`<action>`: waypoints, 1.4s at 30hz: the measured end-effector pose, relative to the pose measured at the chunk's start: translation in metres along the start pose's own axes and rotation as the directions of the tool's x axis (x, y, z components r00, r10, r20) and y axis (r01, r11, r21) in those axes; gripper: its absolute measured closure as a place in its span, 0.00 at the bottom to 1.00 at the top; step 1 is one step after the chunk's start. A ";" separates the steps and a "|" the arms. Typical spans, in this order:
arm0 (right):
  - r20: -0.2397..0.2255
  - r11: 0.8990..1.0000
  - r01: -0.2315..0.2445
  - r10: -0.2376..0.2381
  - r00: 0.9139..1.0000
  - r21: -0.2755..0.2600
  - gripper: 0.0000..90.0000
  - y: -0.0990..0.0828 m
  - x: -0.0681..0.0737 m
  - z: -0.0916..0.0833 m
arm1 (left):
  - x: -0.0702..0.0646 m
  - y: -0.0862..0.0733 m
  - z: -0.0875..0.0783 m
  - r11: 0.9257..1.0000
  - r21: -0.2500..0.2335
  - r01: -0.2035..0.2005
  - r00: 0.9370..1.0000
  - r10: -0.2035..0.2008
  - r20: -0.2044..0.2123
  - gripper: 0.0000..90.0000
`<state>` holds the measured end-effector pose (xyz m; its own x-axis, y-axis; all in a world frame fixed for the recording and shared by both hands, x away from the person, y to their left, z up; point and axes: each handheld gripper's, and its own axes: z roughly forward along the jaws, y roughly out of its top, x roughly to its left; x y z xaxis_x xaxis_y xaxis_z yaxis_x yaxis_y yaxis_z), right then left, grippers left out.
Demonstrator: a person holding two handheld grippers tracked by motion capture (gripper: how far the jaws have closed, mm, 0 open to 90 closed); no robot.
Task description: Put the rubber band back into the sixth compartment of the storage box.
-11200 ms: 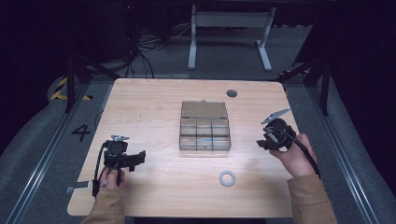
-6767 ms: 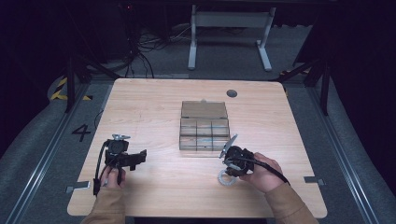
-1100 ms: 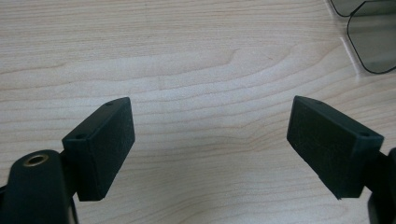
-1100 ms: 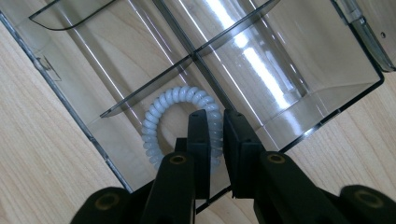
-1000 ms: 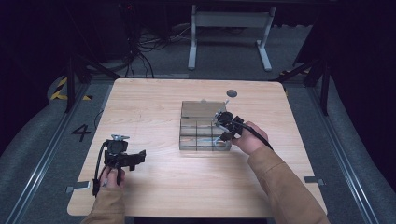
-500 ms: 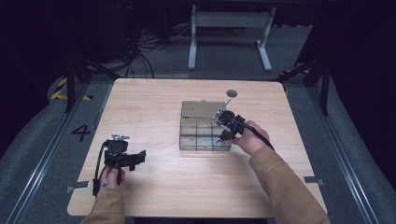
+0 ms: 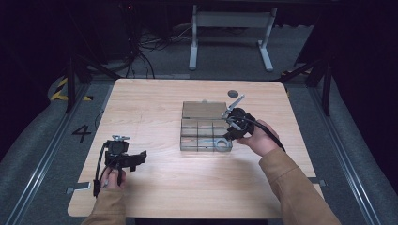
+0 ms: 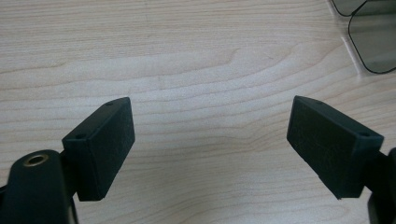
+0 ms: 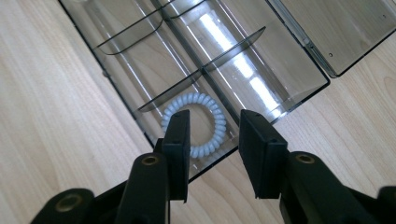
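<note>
- We see the right tool (image 9: 210, 140) poised over the near right corner of the clear compartment box (image 7: 205, 131); its jaws have just been opening and now stand apart, gripping nothing.
- Below those jaws, in the right gripper view, a pale spiral hair tie (image 9: 195, 125) lies flat on the floor of a corner compartment, free of both pads. One jaw crosses in front of part of its ring; whether it touches the ring we cannot tell.
- In the high view the hair tie (image 7: 220, 144) sits in the box's near right compartment, just beside the right tool (image 7: 233, 130).
- The box rests near the middle of the wooden surface (image 7: 155, 103), its lid laid open on the far side.
- The left tool (image 7: 123, 158) is held low over the near left part of the surface, well apart from the box.
- In the left gripper view the left tool (image 8: 210, 140) has its jaws spread wide, with bare wood between them.
- A small dark disc (image 7: 233, 93) lies on the surface beyond the box.
</note>
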<state>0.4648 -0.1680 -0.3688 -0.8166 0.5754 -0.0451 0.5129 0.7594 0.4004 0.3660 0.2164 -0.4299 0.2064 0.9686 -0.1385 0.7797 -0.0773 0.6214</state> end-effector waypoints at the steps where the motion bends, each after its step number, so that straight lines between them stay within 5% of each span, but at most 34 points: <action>1: -0.002 1.000 -0.001 0.001 1.000 -0.008 0.71 -0.002 0.001 -0.003 | 0.000 0.000 0.000 1.000 0.001 -0.003 1.000 0.003 0.001 0.18; 19: -0.026 0.994 -0.022 0.019 0.999 -0.105 0.66 -0.043 0.011 -0.044 | -0.004 0.002 0.002 1.000 0.000 -0.001 1.000 0.001 0.002 0.18; 30: -0.041 0.991 0.012 -0.017 0.999 -0.134 0.63 -0.072 0.023 -0.052 | -0.003 0.002 0.001 1.000 -0.001 0.000 1.000 0.000 0.001 0.18; 42: -0.062 0.986 -0.004 -0.007 0.998 -0.167 0.62 -0.097 0.038 -0.049 | -0.004 0.002 0.001 1.000 0.002 -0.007 1.000 0.007 -0.001 0.18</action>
<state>0.3714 -0.2345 -0.3642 -0.8351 0.5500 0.0093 0.4646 0.6961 0.5474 0.3670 0.2126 -0.4292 0.2110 0.9684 -0.1332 0.7792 -0.0844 0.6211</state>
